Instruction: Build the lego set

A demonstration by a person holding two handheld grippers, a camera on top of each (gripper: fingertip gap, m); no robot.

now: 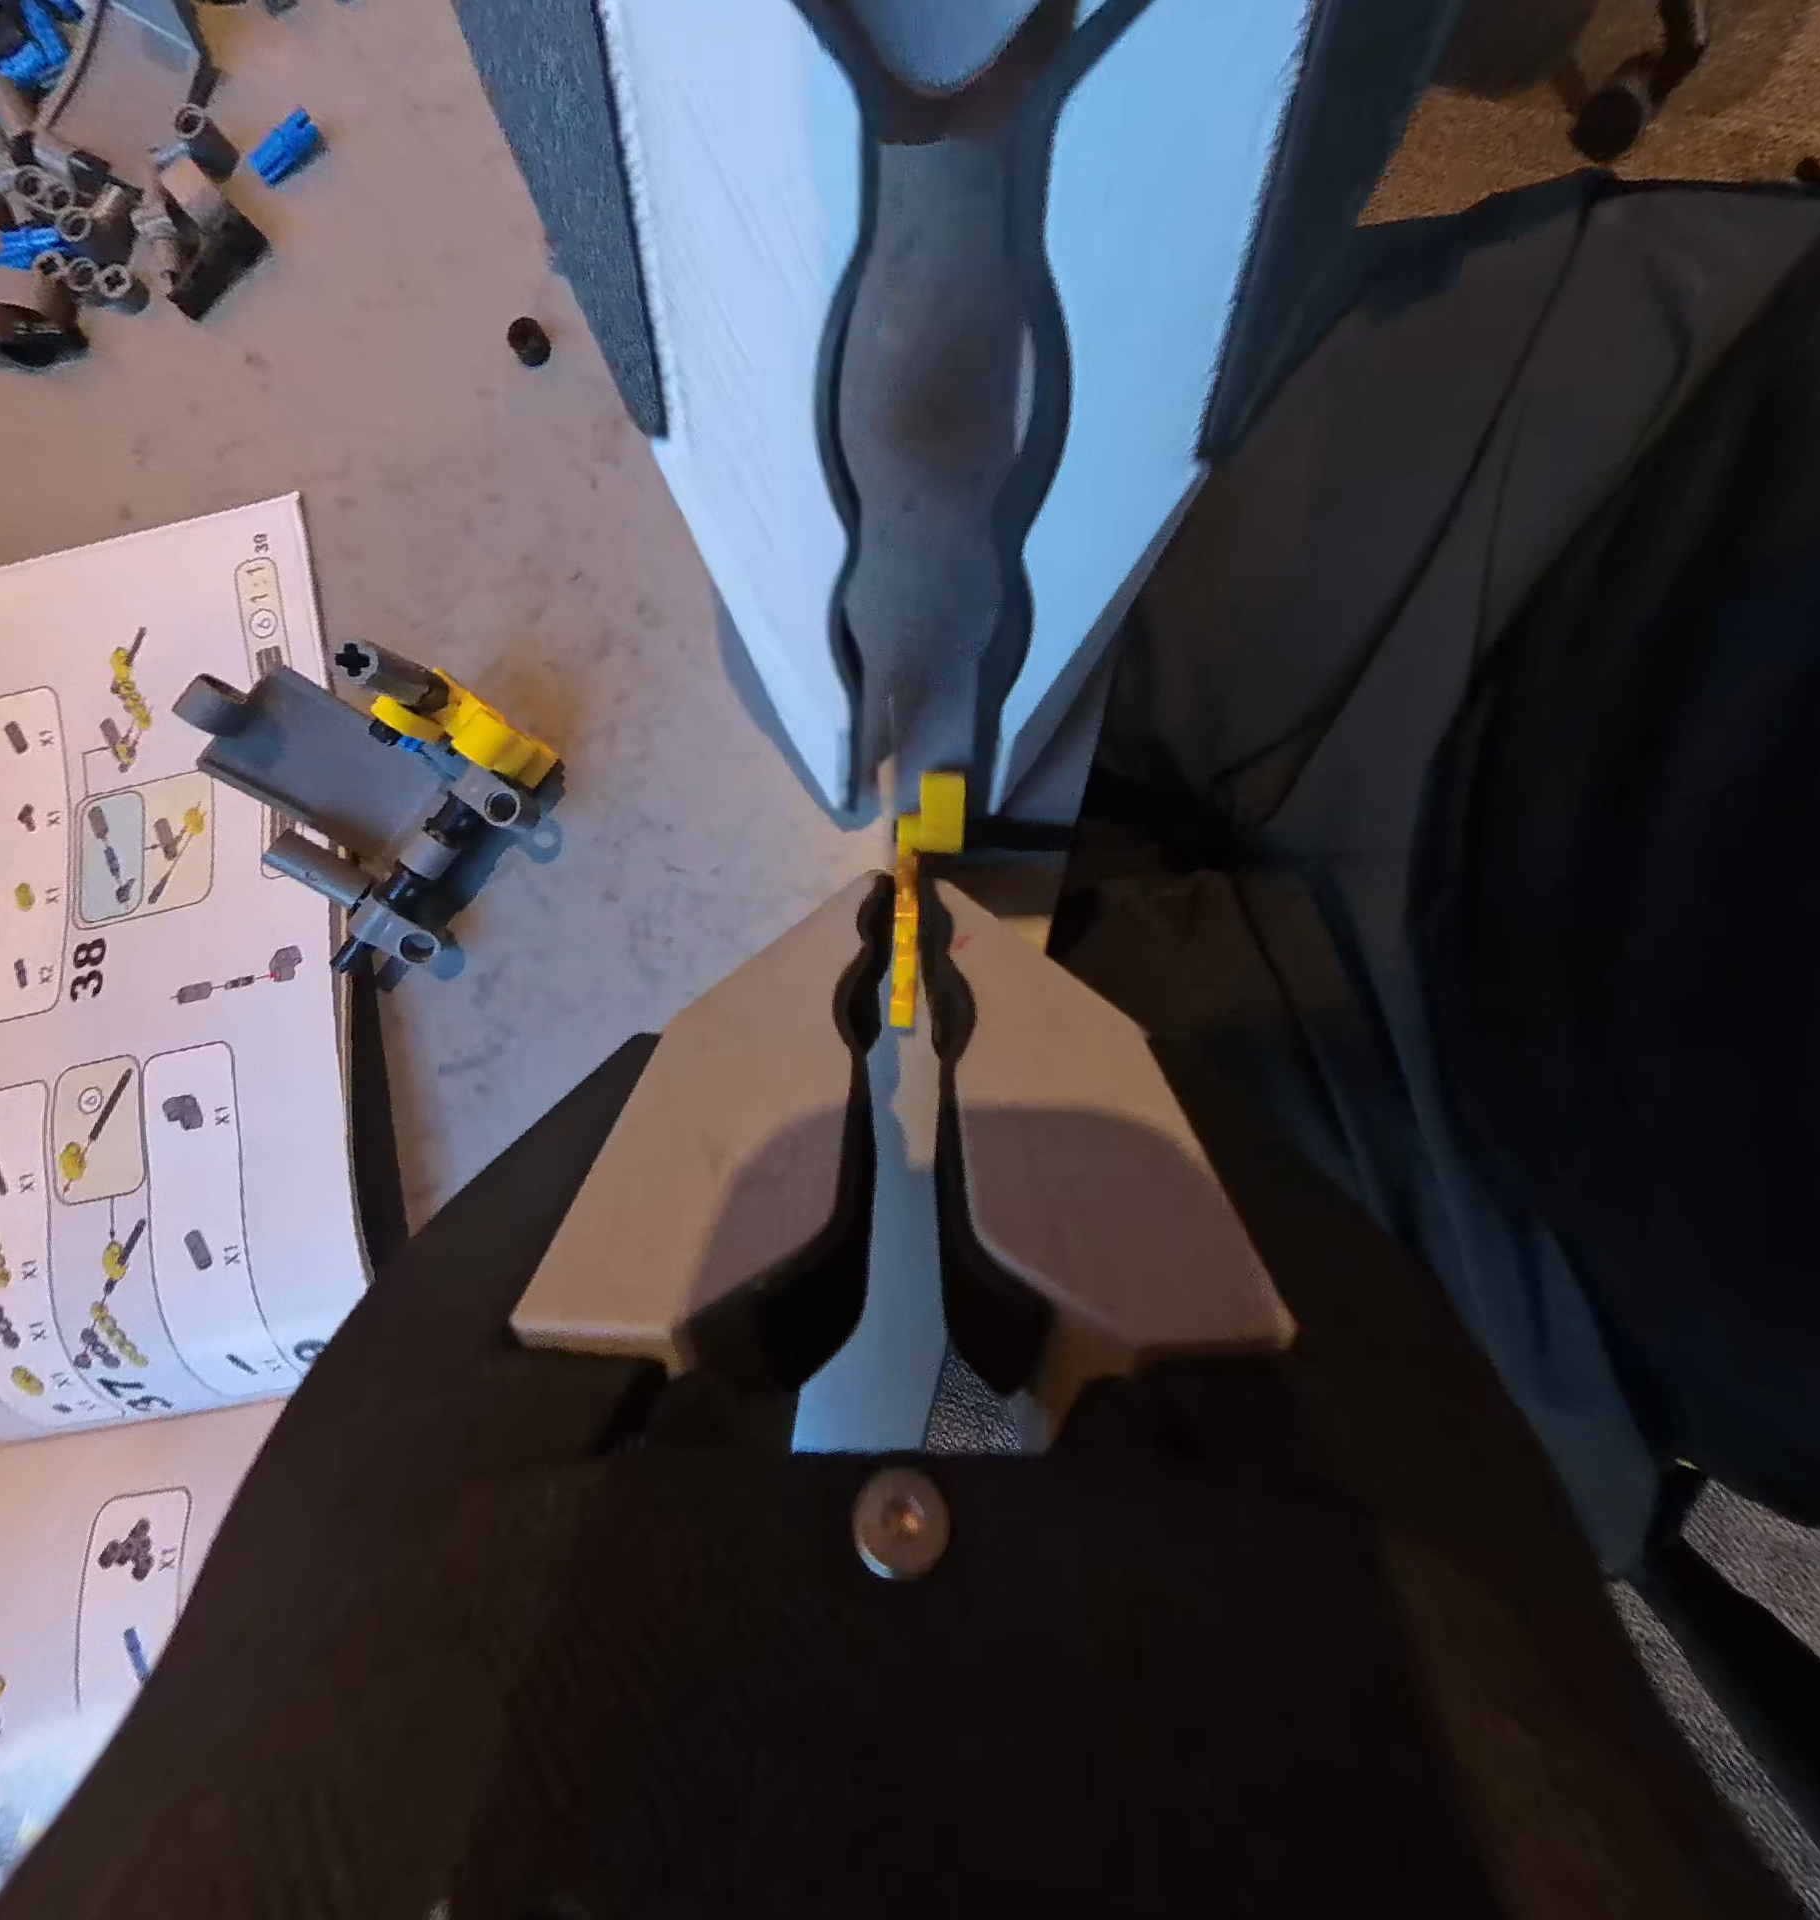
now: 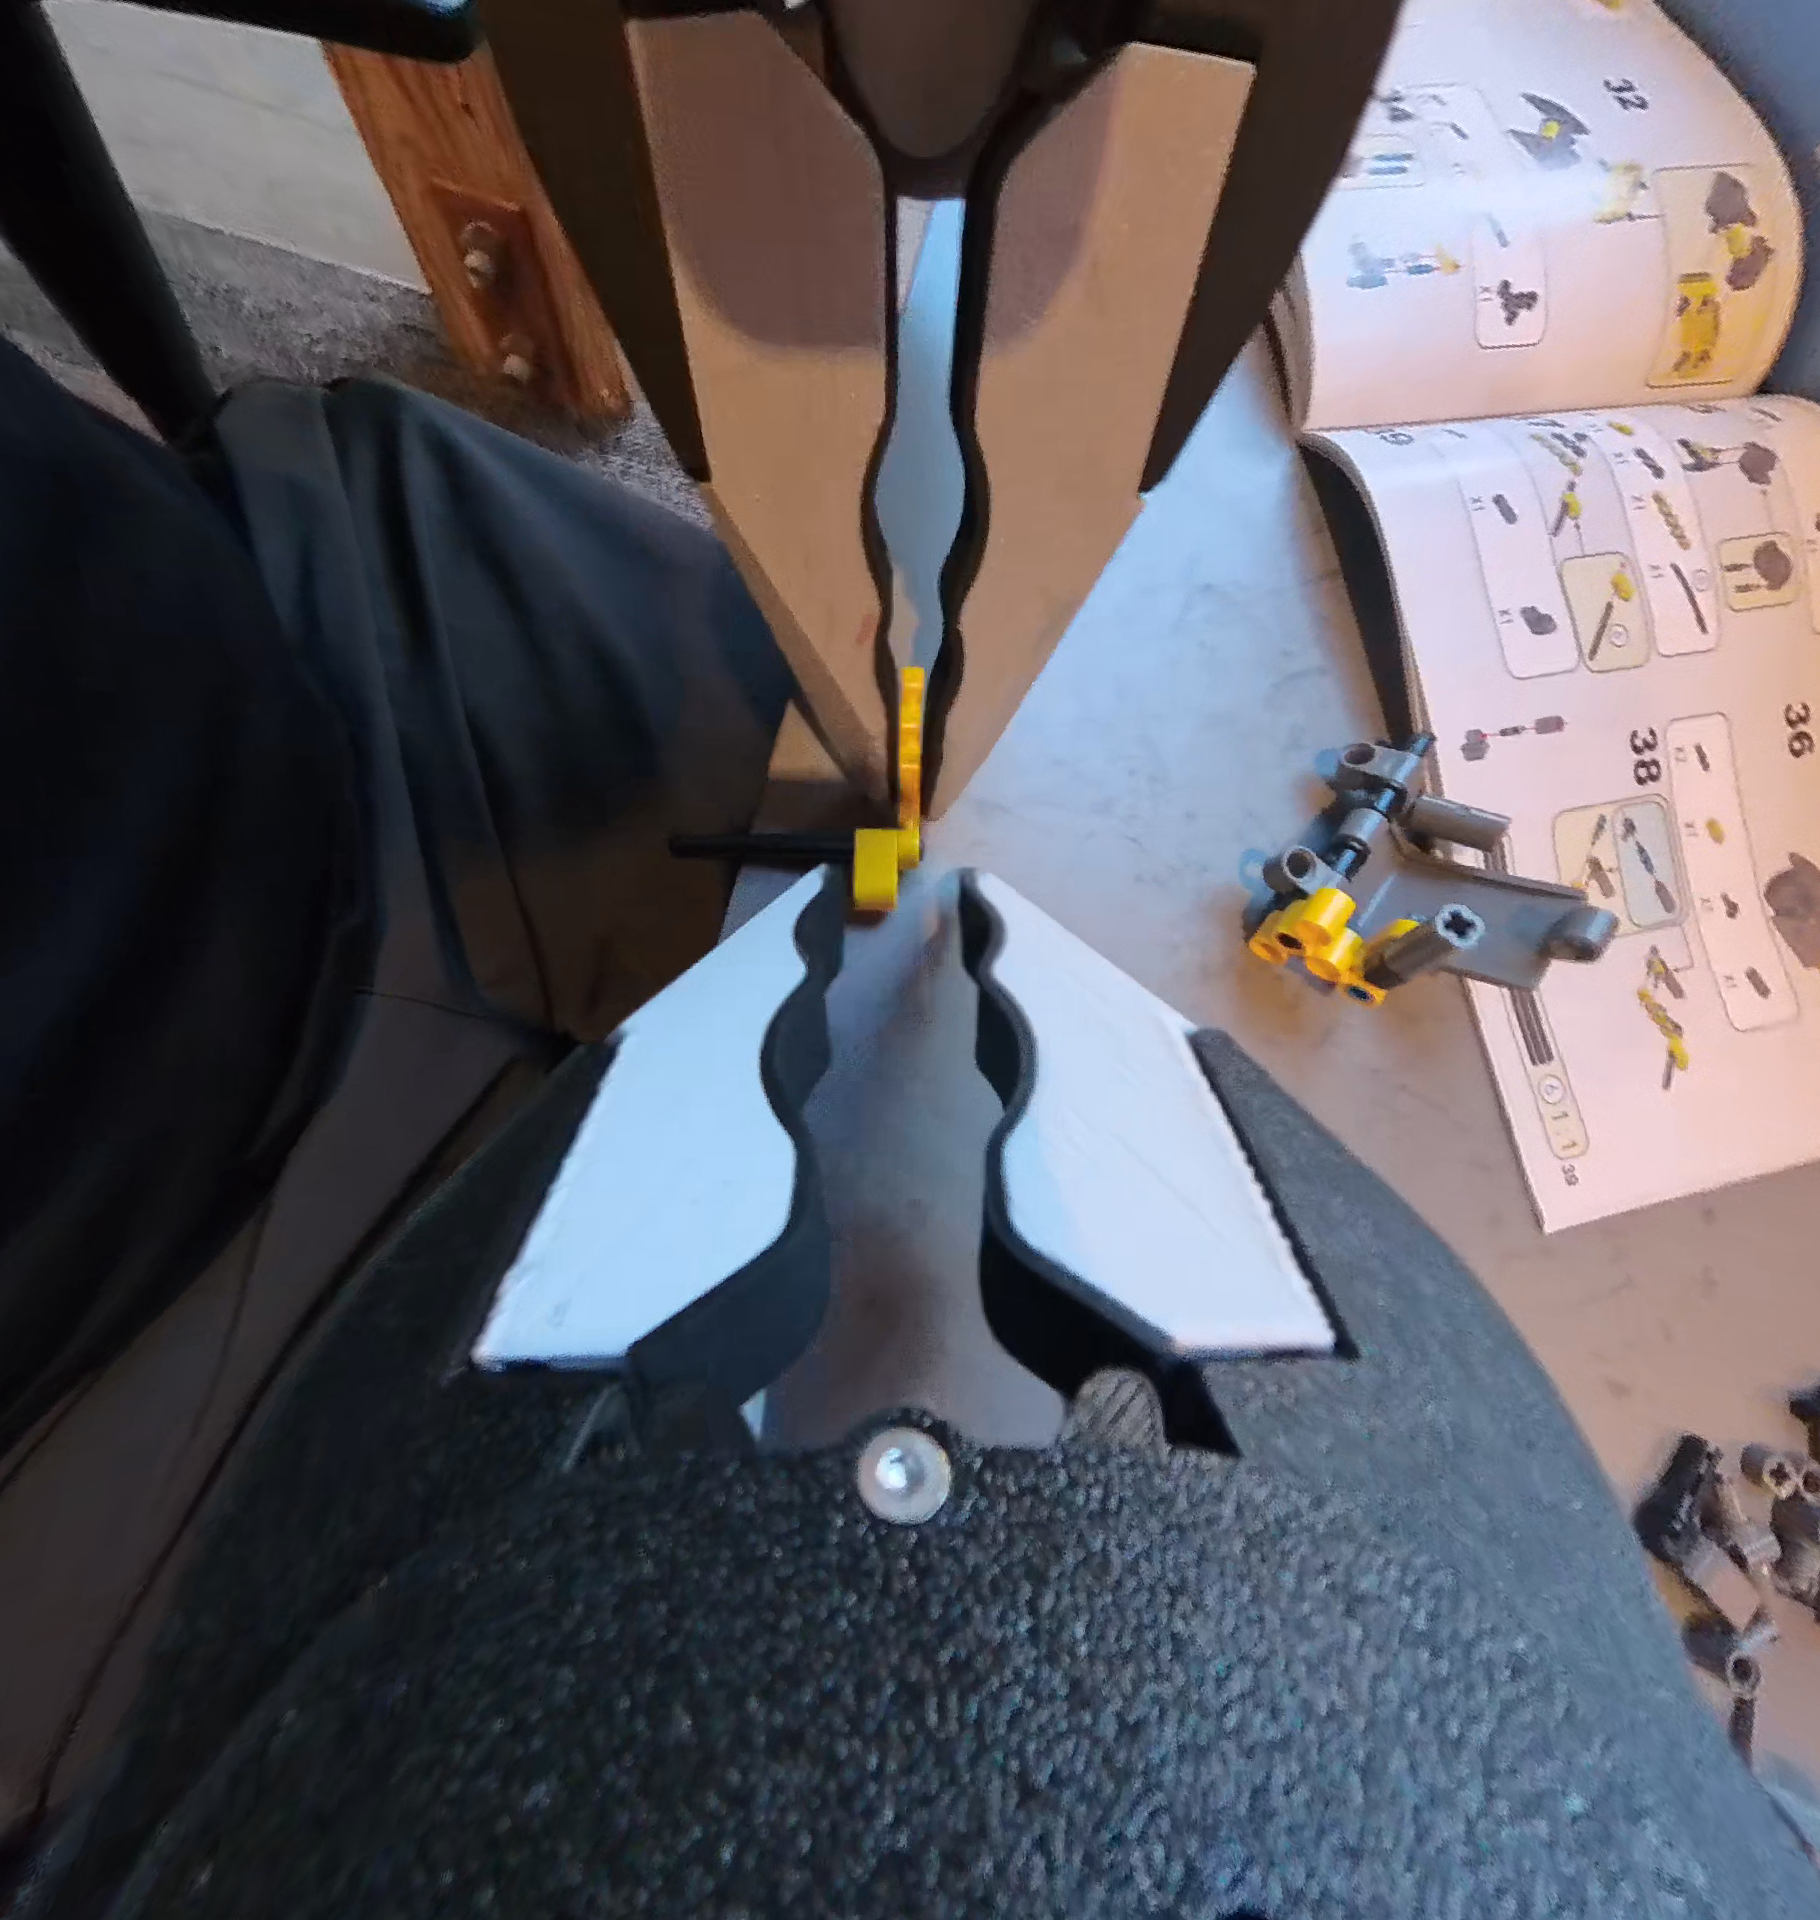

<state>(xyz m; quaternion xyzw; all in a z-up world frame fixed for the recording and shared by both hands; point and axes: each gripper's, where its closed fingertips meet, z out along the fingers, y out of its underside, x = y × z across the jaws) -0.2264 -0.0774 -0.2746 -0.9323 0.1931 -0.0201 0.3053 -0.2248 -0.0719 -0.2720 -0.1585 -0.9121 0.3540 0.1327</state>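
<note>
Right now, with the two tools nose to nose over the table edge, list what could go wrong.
1. The left gripper pinches only the thin yellow beam; a twist could pop it loose.
2. The right gripper has open jaws beside the yellow connector and black axle, so closing off-centre might knock them.
3. A dropped piece seems likely to land on the dark clothing, not the table.

Printed writing stands only on the open instruction booklet (image 1: pixel 147 935), at the left of the left wrist view and the right of the right wrist view: bold step numbers and small quantity marks beside part drawings (none repeated here).
</note>
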